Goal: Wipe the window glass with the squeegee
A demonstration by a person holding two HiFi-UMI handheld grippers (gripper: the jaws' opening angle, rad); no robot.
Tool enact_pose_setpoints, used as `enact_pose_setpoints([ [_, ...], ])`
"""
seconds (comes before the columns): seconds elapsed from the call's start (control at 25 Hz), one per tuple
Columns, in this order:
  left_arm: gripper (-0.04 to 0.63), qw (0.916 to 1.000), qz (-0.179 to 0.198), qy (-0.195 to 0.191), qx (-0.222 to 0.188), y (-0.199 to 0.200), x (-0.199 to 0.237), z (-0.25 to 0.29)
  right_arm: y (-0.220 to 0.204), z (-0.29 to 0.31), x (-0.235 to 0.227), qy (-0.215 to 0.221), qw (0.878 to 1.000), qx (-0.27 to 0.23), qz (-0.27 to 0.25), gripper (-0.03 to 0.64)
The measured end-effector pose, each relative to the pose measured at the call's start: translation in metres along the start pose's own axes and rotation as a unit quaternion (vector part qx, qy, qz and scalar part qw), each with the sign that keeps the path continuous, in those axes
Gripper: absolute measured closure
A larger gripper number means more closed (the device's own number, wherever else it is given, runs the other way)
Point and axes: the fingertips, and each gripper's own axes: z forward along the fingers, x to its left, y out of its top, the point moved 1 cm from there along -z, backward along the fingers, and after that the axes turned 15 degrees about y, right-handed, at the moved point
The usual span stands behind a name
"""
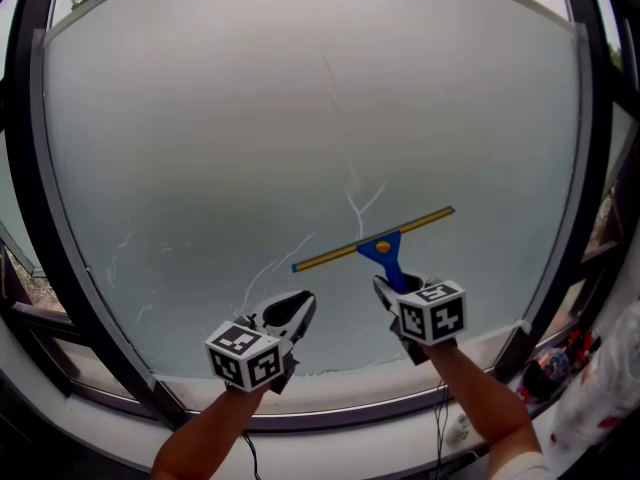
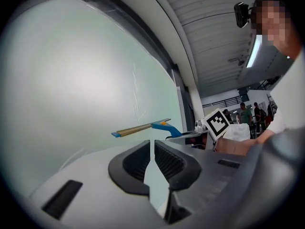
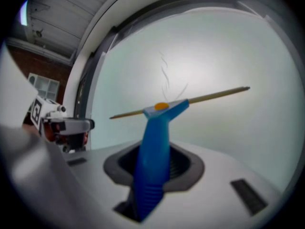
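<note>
Two grippers held low before one window glass (image 1: 300, 108), one squeegee (image 1: 372, 244) in use.
The left gripper (image 1: 298, 306), jaws drawn nearly together on nothing, hovers near the pane. The right gripper (image 1: 388, 288) is clamped on the squeegee's blue handle, with the blade tilted against the lower middle of the glass. Haze and thin streaks suggest most of the wiping remains.

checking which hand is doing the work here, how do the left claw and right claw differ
The right claw is shut on the squeegee handle; the left claw is shut on nothing. In the head view the right claw sits a little higher than the left claw. Both point at the window glass.
</note>
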Motion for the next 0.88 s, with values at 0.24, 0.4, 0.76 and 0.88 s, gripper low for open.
enact_pose_setpoints([
  [0.24,0.543,0.9971,0.068,-0.001,-0.034,0.059,-0.001,0.014,0.081,0.001,-0.014,-0.006,0.999,-0.042,-0.029,0.499],
  [0.4,0.543,0.9944,0.081,0.015,-0.066,0.106,0.008,0.022,0.137,-0.002,-0.027,-0.020,0.996,-0.070,-0.056,0.499],
  [0.76,0.543,0.9841,0.135,0.036,-0.109,0.193,0.009,0.042,0.262,-0.013,-0.044,-0.046,0.984,-0.143,-0.095,0.499],
  [0.88,0.543,0.9829,0.137,0.039,-0.117,0.209,0.009,0.046,0.292,-0.012,-0.044,-0.044,0.982,-0.153,-0.103,0.499],
])
